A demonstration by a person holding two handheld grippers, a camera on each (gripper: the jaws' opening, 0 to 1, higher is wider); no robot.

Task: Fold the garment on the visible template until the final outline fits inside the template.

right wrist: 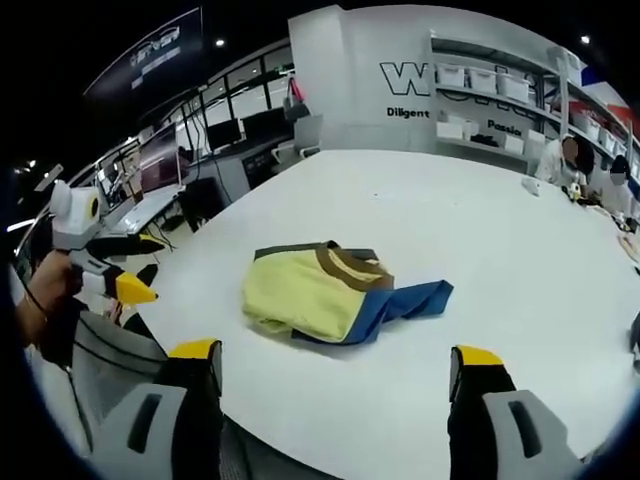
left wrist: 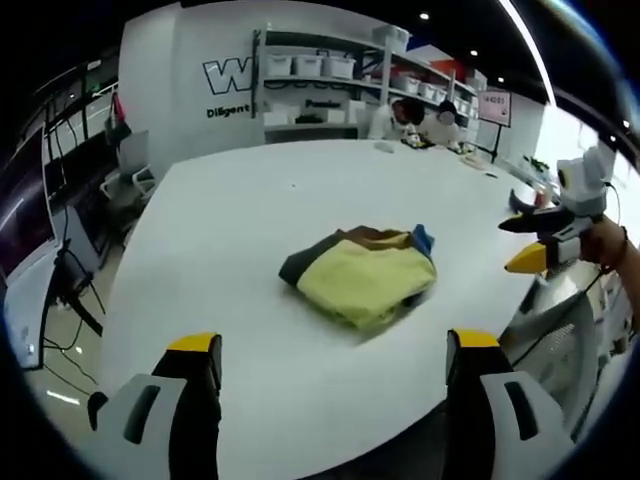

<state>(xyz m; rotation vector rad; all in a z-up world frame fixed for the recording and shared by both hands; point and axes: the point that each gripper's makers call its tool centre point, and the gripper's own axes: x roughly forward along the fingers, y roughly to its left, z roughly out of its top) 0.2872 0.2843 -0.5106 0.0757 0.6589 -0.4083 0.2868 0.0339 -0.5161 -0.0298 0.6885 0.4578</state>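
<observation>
Big white tabletop (left wrist: pixel 300 210) runs across the room. Behind it a white wall (right wrist: pixel 350 90) w/ dark lettering, partly cut off. Shelving (left wrist: pixel 310 70) beside it carries white bins (right wrist: pixel 470 75). Ceiling dark, w/ small spot lights (left wrist: pixel 424 16). Desks w/ monitors (right wrist: pixel 240 128) along the far side; poss. a window strip (left wrist: pixel 575 140) at the bright edge.

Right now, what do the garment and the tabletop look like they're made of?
Garment: soft woven or knit cloth, matte; it lies folded with creases and limp edges, in yellow, brown and blue panels. Exact fibre can't be told.
Tabletop: hard, smooth white surface with a faint sheen, likely laminate or painted board; flat, no visible grain.
</observation>
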